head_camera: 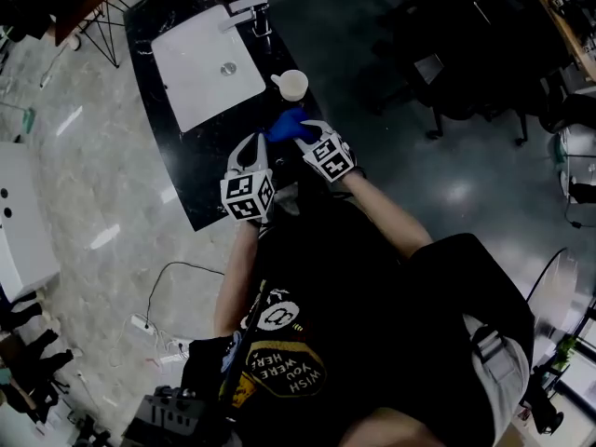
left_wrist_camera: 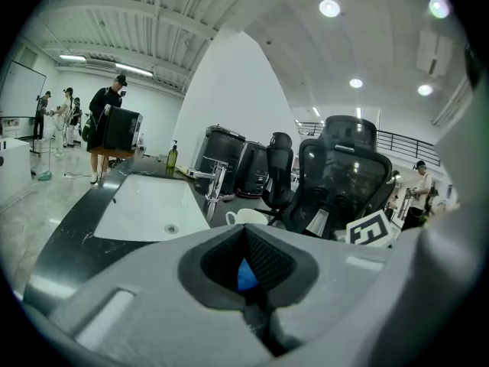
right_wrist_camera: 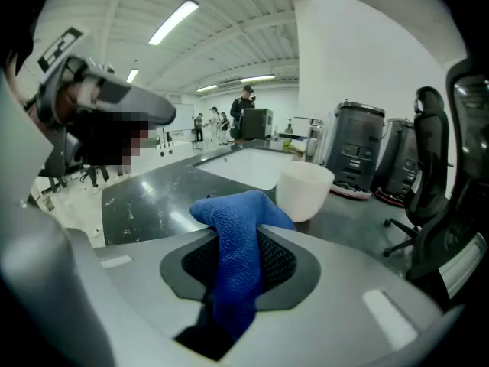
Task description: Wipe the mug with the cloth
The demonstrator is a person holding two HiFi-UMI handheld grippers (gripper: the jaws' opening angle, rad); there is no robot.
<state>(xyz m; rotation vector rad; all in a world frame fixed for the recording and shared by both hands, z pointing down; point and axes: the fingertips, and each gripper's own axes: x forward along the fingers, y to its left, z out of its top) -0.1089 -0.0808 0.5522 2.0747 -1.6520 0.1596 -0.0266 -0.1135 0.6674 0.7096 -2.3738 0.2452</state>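
A white mug [head_camera: 291, 85] stands upright on the black counter [head_camera: 200, 170], just right of the sink. In the right gripper view the mug [right_wrist_camera: 304, 190] is close ahead, a little right of the jaws. My right gripper [head_camera: 304, 131] is shut on a blue cloth [head_camera: 285, 125]; the cloth [right_wrist_camera: 231, 211] runs up between the pads and bunches over the tips. My left gripper [head_camera: 252, 145] hovers over the counter to the left of the cloth, with its jaws shut and nothing held. Through its tips [left_wrist_camera: 246, 257] a sliver of blue cloth [left_wrist_camera: 246, 275] shows, with the mug [left_wrist_camera: 246, 217] beyond.
A white sink [head_camera: 191, 77] with a chrome faucet [head_camera: 248, 10] fills the far part of the counter. Black office chairs [left_wrist_camera: 345, 176] and grey machines [right_wrist_camera: 356, 150] stand to the right. A soap bottle [left_wrist_camera: 173, 157] sits at the counter's far end. People stand far off.
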